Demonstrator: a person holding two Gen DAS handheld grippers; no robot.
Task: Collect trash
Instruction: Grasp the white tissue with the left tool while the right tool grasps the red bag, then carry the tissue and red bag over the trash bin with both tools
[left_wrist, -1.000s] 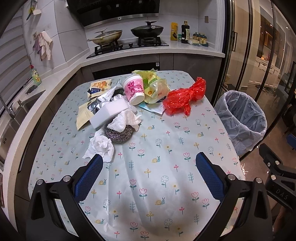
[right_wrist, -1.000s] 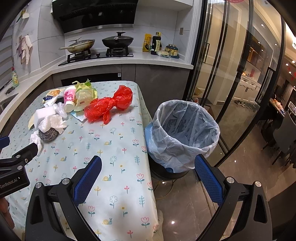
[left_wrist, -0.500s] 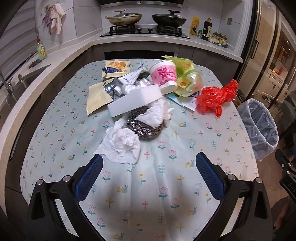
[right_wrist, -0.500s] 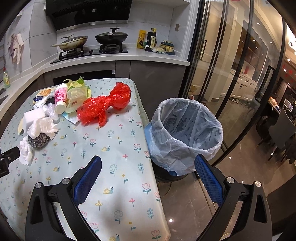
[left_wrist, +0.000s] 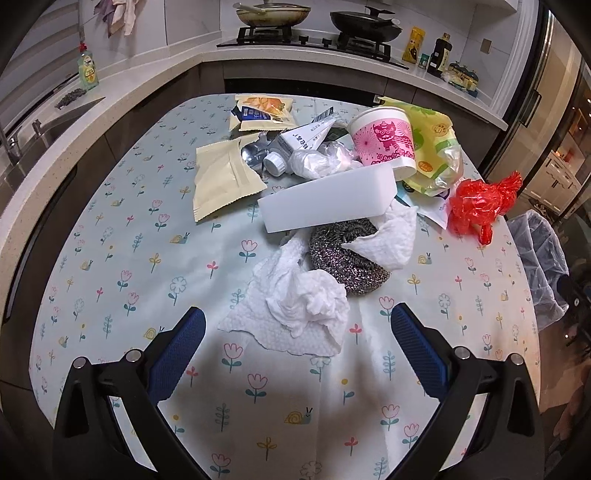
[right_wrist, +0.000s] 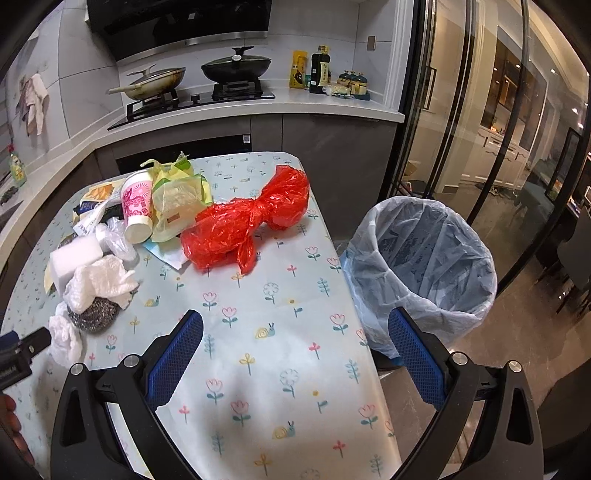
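A pile of trash lies on the flowered tablecloth (left_wrist: 122, 258). Nearest my left gripper (left_wrist: 297, 332) is a crumpled white tissue (left_wrist: 295, 306), just ahead of the open, empty fingers. Behind it lie a steel scourer (left_wrist: 343, 258), a white sponge block (left_wrist: 328, 203), a pink paper cup (left_wrist: 384, 142), a tube (left_wrist: 295, 142), snack packets (left_wrist: 221, 177) and a red plastic bag (left_wrist: 480, 203). My right gripper (right_wrist: 295, 347) is open and empty above the table's right edge, between the red bag (right_wrist: 243, 221) and the lined trash bin (right_wrist: 424, 266).
The bin also shows at the right edge of the left wrist view (left_wrist: 539, 258), standing on the floor beside the table. A counter with a hob and two pans (right_wrist: 192, 81) runs behind the table. Glass doors (right_wrist: 480, 110) stand on the right.
My left gripper has moved forward toward the pile, so the crumpled tissue now lies just ahead of its fingers. My right gripper shifted slightly forward and stays open.
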